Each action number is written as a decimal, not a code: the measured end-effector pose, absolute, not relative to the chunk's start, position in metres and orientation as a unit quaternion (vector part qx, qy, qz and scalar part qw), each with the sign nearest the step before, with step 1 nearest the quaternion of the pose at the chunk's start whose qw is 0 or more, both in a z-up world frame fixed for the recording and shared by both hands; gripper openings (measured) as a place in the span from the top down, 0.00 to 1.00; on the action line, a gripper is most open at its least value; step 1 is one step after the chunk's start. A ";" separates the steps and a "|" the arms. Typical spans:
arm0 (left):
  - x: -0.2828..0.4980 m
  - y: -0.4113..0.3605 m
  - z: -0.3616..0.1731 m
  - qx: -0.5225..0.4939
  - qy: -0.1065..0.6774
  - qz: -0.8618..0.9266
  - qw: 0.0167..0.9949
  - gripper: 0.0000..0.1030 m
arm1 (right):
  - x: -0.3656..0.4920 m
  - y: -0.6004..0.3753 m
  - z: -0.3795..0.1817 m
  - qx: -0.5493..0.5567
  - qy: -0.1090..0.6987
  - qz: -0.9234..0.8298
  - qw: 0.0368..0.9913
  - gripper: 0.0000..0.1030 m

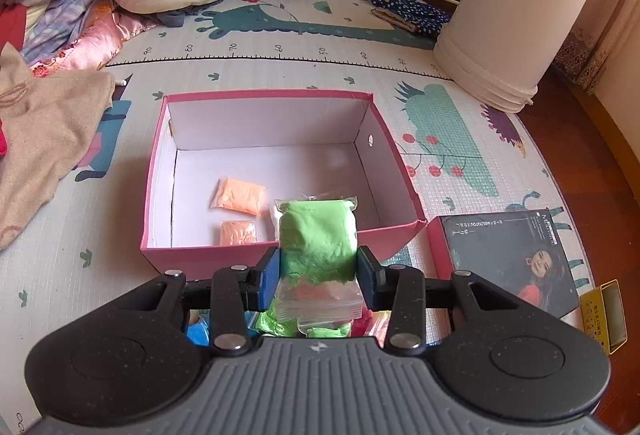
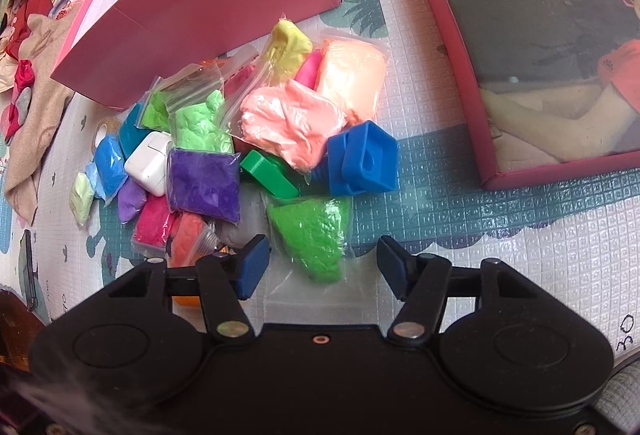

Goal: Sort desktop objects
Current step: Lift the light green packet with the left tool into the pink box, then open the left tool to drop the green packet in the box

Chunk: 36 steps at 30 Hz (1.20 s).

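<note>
My left gripper (image 1: pixel 318 275) is shut on a green clay bag (image 1: pixel 318 235) and holds it over the near wall of the open pink box (image 1: pixel 208 259). Two orange clay bags (image 1: pixel 242 195) and a white one lie inside the box. My right gripper (image 2: pixel 320 267) is open, its fingers either side of another green clay bag (image 2: pixel 312 235) at the near edge of a pile of coloured clay bags (image 2: pixel 204 187) on the mat. The pile also holds a blue plastic block (image 2: pixel 364 159), a green block (image 2: pixel 268 175) and a white charger (image 2: pixel 148 163).
The box lid (image 2: pixel 532 47) with a dark printed picture lies to the right of the pile. The pink box's outer wall (image 2: pixel 208 7) stands behind the pile. Clothes (image 1: pixel 44 139) lie at the left, a white bucket (image 1: pixel 512 31) at the far right.
</note>
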State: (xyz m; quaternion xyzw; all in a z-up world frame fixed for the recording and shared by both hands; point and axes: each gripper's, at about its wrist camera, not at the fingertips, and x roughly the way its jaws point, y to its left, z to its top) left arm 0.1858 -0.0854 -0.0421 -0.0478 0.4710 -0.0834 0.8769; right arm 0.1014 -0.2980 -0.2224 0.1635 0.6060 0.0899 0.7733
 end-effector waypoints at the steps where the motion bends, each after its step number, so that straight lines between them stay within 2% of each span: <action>1: 0.192 -0.083 -0.041 -0.048 0.468 -0.079 0.879 0.62 | 0.101 -0.299 -0.222 0.162 0.606 0.088 0.774 0.48; 7: 0.227 -0.064 -0.045 -0.042 0.459 -0.048 0.886 0.62 | 0.099 -0.301 -0.220 0.152 0.607 0.079 0.776 0.62; 13: 0.252 -0.052 -0.072 -0.036 0.479 -0.032 0.876 0.62 | 0.097 -0.298 -0.217 0.137 0.608 0.072 0.779 0.68; 36: 0.312 -0.026 -0.167 -0.075 0.561 -0.026 0.824 0.62 | 0.094 -0.290 -0.188 0.154 0.600 0.088 0.780 0.69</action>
